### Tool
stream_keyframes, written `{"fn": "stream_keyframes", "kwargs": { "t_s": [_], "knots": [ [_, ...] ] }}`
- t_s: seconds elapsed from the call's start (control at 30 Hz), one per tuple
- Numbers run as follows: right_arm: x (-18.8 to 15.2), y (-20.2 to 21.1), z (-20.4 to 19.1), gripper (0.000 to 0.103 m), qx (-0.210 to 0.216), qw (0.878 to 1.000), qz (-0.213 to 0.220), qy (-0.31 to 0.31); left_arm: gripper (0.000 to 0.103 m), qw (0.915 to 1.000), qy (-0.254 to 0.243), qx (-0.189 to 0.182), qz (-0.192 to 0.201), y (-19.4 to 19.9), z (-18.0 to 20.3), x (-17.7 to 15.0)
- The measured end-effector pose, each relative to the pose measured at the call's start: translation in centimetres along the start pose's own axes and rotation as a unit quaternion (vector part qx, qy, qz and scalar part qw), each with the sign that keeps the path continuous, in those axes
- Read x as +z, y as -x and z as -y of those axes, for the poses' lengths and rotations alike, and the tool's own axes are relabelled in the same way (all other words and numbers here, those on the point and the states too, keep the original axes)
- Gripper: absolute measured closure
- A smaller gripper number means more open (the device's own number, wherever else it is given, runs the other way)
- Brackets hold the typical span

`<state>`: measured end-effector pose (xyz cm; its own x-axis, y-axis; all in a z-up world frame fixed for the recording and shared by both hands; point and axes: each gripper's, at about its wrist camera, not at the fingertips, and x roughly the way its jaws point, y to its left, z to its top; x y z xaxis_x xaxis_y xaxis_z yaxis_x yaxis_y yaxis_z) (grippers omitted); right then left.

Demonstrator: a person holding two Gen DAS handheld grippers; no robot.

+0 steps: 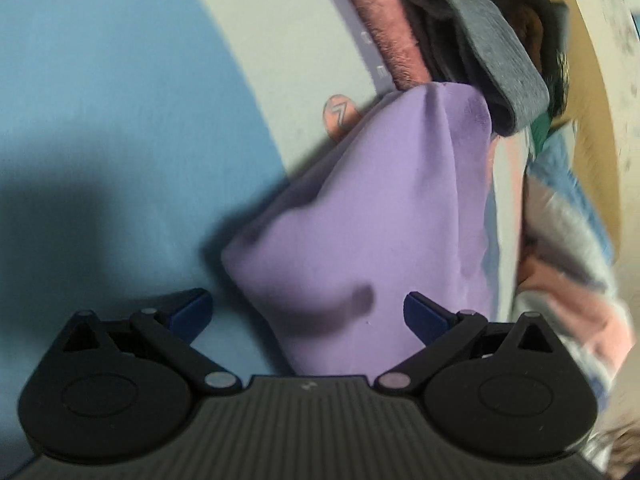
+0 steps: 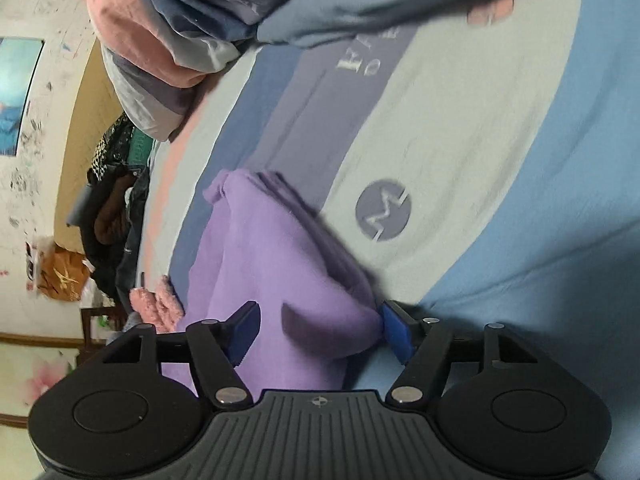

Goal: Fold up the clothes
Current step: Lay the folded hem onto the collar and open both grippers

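Purple garment (image 1: 360,220) lies bunched on the striped bed sheet (image 1: 100,100), between both grippers; seen from the right wrist it (image 2: 260,260) runs away from the camera in a long lump with a doubled edge on its right; whether that lump is a half-made fold or just a crumple, I cannot tell.

Left gripper (image 1: 308,312): jaws wide apart, cloth lying in the gap, neither pad touching it. Right gripper (image 2: 316,328): jaws also apart, purple cloth between them; the right pad sits against the cloth edge, the left pad looks clear of it, so nothing is clamped.

Risks, as judgement: closing here could pinch several layers at once, since the cloth is bunched, and drag the whole lump instead of one edge; a pad low on the bed could also catch the sheet with the garment; the pile (image 1: 460,40) of other clothes touches the far end of the purple one, so a pull could tow them along; the left view is blurred, so aim is uncertain.

Counts: grippers, two; purple garment, one; pile, at least a pink, a grey and a dark piece, exact number not clear; fuzzy pink item (image 2: 156,304) beside the purple cloth, one; circular logos on the sheet, one per view.
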<state>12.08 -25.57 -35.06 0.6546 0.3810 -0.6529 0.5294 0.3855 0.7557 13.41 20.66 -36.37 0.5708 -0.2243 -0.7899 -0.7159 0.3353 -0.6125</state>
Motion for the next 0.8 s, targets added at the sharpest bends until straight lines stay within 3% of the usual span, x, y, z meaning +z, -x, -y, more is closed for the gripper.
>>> {"fn": "stream_keyframes", "kwargs": {
  "t_s": [0.03,0.07,0.1,0.17,0.2,0.23,0.27,0.3,0.43,0.6,0.8],
  "knots": [
    [-0.2,-0.7,0.1,0.041,0.001,1.0,-0.007,-0.01,0.001,0.9999,0.013,-0.003,0.007,-0.1,-0.4,0.0],
    [-0.4,-1.4,0.2,0.056,-0.001,1.0,-0.01,-0.021,0.001,0.9995,0.027,-0.006,0.014,-0.2,-0.8,0.1],
    [-0.6,-1.9,0.4,0.065,-0.005,0.999,-0.011,-0.032,0.001,0.9983,0.053,-0.012,0.021,-0.2,-1.3,0.2],
    [-0.8,-2.4,0.4,0.074,-0.006,0.999,-0.01,-0.041,0.001,0.9942,0.099,-0.024,0.032,-0.2,-2.2,0.3],
    [-0.8,-2.5,0.3,0.082,-0.006,0.999,-0.008,-0.041,0.008,0.9928,0.111,-0.028,0.035,-0.1,-2.6,0.3],
    [-0.9,-2.4,0.2,0.084,-0.006,0.999,-0.007,-0.041,0.016,0.9928,0.111,-0.027,0.036,0.2,-2.5,0.3],
    [-0.9,-2.2,0.0,0.088,-0.005,0.999,-0.006,-0.038,0.049,0.9937,0.105,-0.024,0.031,0.4,-2.4,0.2],
    [-0.9,-2.0,-0.2,0.091,-0.005,0.999,-0.006,-0.031,0.074,0.9945,0.1,-0.02,0.025,0.6,-2.3,0.1],
    [-0.7,-1.0,-1.5,0.093,-0.003,1.0,-0.003,-0.001,0.084,0.9931,0.108,-0.04,0.019,1.3,-2.4,0.2],
    [-0.4,0.8,-4.0,0.094,0.003,1.0,0.003,0.031,0.085,0.9988,0.01,0.004,0.048,4.8,1.4,-0.4],
    [-1.2,6.2,-7.3,0.094,0.04,0.99,-0.018,0.132,0.085,0.9901,-0.103,0.044,0.084,10.6,4.7,-2.0]
  ]
}}
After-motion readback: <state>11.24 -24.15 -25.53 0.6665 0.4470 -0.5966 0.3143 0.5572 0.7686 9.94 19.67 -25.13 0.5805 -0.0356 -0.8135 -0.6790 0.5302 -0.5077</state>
